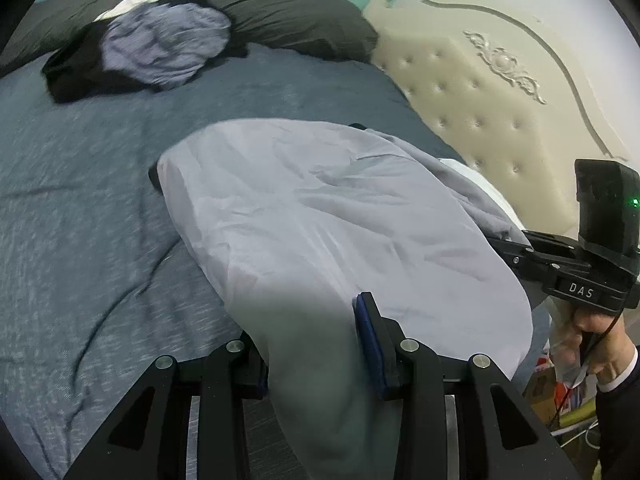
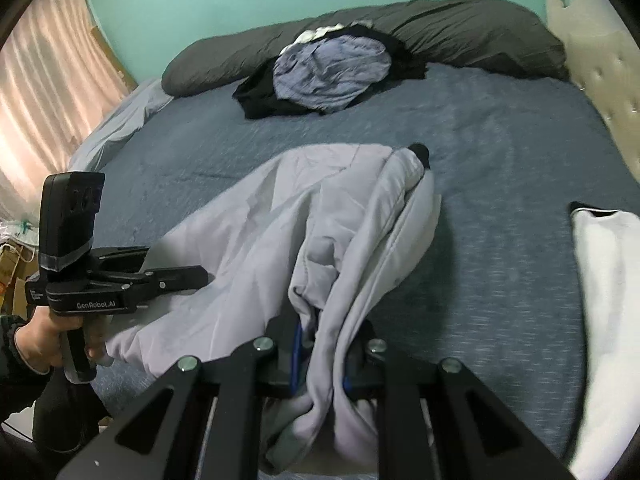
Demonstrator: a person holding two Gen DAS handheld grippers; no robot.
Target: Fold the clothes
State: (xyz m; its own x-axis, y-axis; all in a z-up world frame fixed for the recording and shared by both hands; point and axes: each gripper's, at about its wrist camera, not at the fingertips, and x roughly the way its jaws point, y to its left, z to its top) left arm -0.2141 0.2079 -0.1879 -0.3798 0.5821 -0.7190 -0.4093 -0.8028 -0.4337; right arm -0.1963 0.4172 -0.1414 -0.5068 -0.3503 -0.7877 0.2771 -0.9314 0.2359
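Observation:
A light grey garment hangs lifted off the blue bed, its far end still resting on the sheet. In the left wrist view my left gripper is shut on a thick bunch of its near edge; the cloth hides the left pad, and the blue right pad shows. My right gripper grips the garment's right side. In the right wrist view the right gripper is shut on a gathered fold of the garment, and the left gripper holds the cloth's left edge. A hand holds each gripper's handle.
A heap of dark and blue-striped clothes lies at the far side of the bed against a dark grey pillow. A white folded item sits at the right edge. A cream tufted headboard stands to the right, and a pink curtain to the left.

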